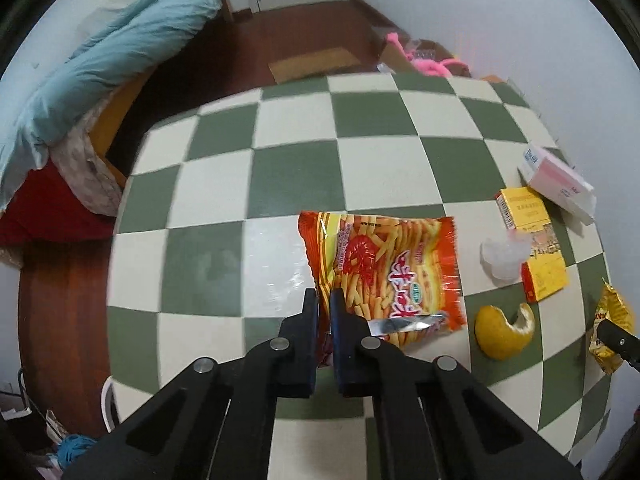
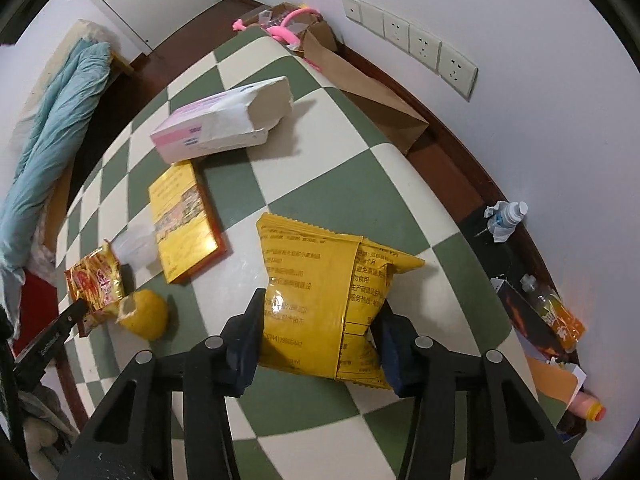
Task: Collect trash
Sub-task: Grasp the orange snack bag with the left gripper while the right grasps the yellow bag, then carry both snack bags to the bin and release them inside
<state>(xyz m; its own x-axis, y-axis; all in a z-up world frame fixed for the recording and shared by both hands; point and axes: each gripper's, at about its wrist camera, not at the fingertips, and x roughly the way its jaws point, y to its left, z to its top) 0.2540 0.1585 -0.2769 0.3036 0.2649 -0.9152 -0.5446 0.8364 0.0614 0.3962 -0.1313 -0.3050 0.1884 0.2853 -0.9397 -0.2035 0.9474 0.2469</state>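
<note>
My left gripper [image 1: 324,300] is shut on the near corner of a red and orange snack bag [image 1: 384,272] on the checkered table [image 1: 224,264]; the bag also shows in the right wrist view [image 2: 96,284]. My right gripper [image 2: 320,312] is open, its fingers on either side of a yellow snack bag [image 2: 320,296] without pinching it; that bag shows at the edge of the left wrist view [image 1: 612,328]. An orange peel [image 1: 504,332] lies between the two bags and shows in the right wrist view [image 2: 146,314].
On the table lie a yellow box [image 2: 184,220], crumpled clear plastic [image 1: 504,256] and a pink and white box [image 2: 224,124]. A brown paper bag [image 2: 372,92] stands on the floor by the wall. A box of bottles and trash [image 2: 548,328] sits to the right. A bed with a blue duvet [image 1: 100,64] is to the left.
</note>
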